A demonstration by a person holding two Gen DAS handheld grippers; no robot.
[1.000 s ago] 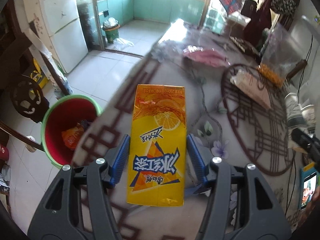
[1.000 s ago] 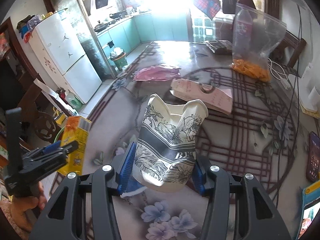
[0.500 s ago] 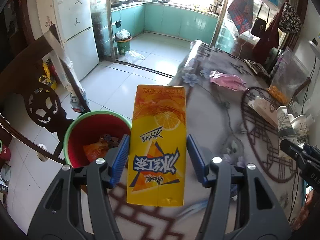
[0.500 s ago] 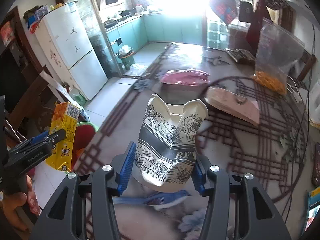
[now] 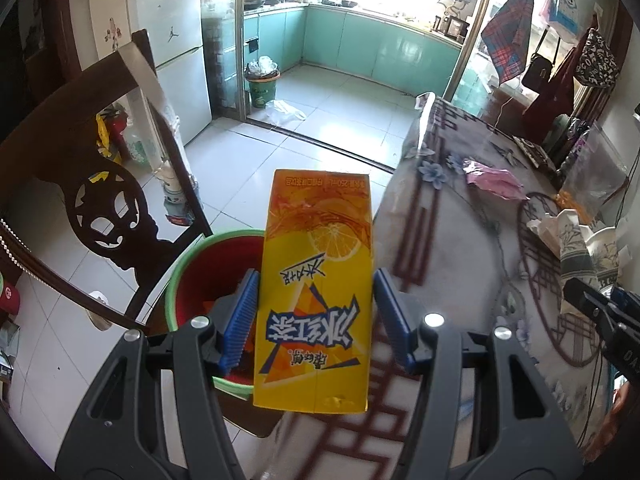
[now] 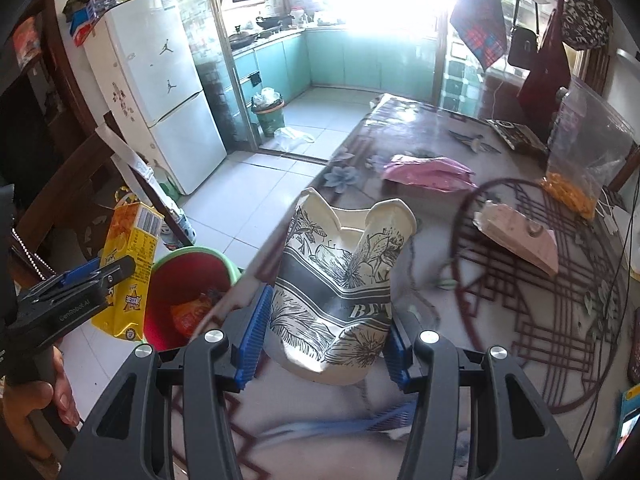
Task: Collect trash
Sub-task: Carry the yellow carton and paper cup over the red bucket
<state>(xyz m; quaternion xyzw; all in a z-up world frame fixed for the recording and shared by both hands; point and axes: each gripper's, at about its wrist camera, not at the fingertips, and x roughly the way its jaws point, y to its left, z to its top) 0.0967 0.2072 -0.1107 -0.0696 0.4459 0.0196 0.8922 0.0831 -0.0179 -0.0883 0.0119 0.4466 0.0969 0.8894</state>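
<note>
My left gripper (image 5: 316, 316) is shut on a yellow iced-tea drink carton (image 5: 316, 280) and holds it in the air over the near rim of a red trash bin with a green rim (image 5: 188, 264) on the floor beside the table. In the right wrist view the carton (image 6: 128, 268) and the bin (image 6: 200, 264) sit at the left. My right gripper (image 6: 324, 328) is shut on a crumpled paper cup (image 6: 340, 288) with black flower print, held above the table's left edge. The cup also shows in the left wrist view (image 5: 580, 248).
The table (image 6: 440, 248) carries a pink bag (image 6: 424, 168), a pink paper box (image 6: 520, 236), a clear bag of orange snacks (image 6: 580, 176) and a blue brush (image 6: 348, 424). A dark wooden chair (image 5: 104, 184) stands left of the bin. Orange wrappers (image 6: 192, 316) lie in the bin.
My left gripper has carried the carton left, off the table and over the bin. My right gripper has moved the cup left toward the table's edge.
</note>
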